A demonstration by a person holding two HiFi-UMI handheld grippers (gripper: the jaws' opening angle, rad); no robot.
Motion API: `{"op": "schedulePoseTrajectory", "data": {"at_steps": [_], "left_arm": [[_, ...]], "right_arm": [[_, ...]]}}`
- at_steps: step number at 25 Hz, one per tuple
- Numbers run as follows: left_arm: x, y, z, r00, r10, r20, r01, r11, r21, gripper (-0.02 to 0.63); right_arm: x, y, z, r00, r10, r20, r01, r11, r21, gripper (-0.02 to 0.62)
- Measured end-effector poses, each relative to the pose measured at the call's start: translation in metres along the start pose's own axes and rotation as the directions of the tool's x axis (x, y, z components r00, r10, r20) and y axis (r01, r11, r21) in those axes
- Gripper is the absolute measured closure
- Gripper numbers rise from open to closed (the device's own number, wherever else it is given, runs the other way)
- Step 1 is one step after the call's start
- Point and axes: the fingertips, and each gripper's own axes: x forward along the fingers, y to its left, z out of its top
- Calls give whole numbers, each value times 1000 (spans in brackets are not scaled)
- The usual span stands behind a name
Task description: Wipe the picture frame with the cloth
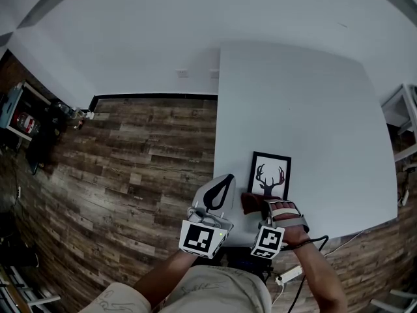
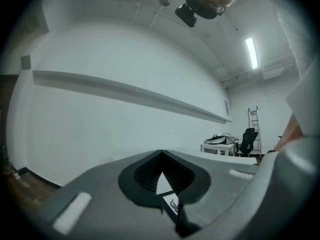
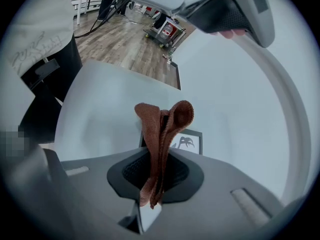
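The picture frame [image 1: 270, 176] is black with a white print of a deer's antlers, and it lies flat on the white table [image 1: 326, 122] near the front edge. My right gripper [image 1: 252, 204] sits just in front of the frame's near left corner, shut on a bunched brown cloth [image 1: 250, 202]. In the right gripper view the cloth [image 3: 162, 129] stands up out of the jaws, with the frame [image 3: 188, 141] partly hidden behind it. My left gripper [image 1: 225, 178] hovers at the table's left edge beside the frame, tilted upward. Its tips [image 2: 160, 153] meet with nothing held.
The table's left edge borders a wood-plank floor [image 1: 130, 162]. A power strip with a cable [image 1: 288, 276] lies below the front edge. A shelf with clutter [image 1: 26, 119] stands far left. The left gripper view shows a white wall, a far desk and a chair [image 2: 246, 141].
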Motion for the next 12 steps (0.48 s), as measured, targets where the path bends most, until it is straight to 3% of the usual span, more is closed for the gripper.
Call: {"op": "schedulePoseTrajectory", "data": {"at_steps": [12], "left_arm": [[-1,3,12,999,9,47,-10,1000,8,606]], "right_arm": [[-5,-66,-33,993,-117,-28,118,992,48,535]]}}
